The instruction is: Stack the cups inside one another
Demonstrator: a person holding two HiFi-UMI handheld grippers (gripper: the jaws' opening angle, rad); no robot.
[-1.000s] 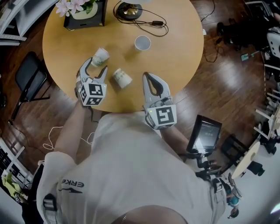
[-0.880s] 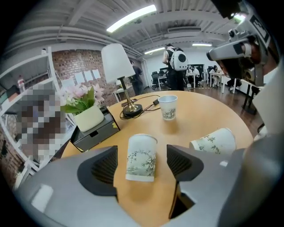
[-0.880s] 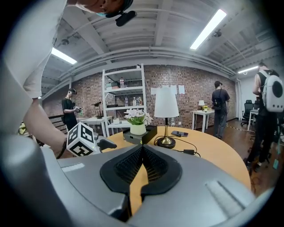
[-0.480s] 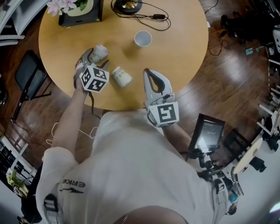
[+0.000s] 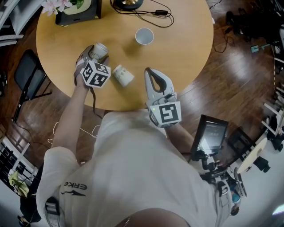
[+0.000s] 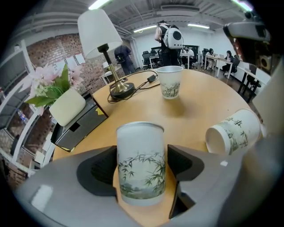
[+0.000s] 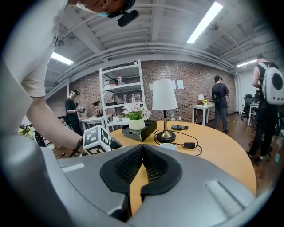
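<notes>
Three white cups with a bamboo print are on the round wooden table (image 5: pixel 186 53). My left gripper (image 5: pixel 94 55) (image 6: pixel 142 150) is open around one cup (image 5: pixel 99 49) (image 6: pixel 140 164). Its jaws have just been closing a little, and a thin gap still shows at the right pad. A second cup (image 5: pixel 123 75) (image 6: pixel 233 133) lies on its side just right of it, mouth toward me. The third cup (image 5: pixel 144 36) (image 6: pixel 171 85) stands upright farther back. My right gripper (image 5: pixel 148 71) (image 7: pixel 142 148) is shut on nothing near the table's front edge.
A lamp (image 6: pixel 101 40) with its brass base (image 5: pixel 125 4) and a black cable (image 5: pixel 153 17) stands at the back. A black box with flowers (image 5: pixel 75 11) is at the back left. A black chair (image 5: pixel 29 77) stands left of the table, and a screen on a stand (image 5: pixel 208 135) to the right.
My left gripper has gone forward and tipped down, so the cup now sits deeper between its jaws. The right gripper has stayed put.
</notes>
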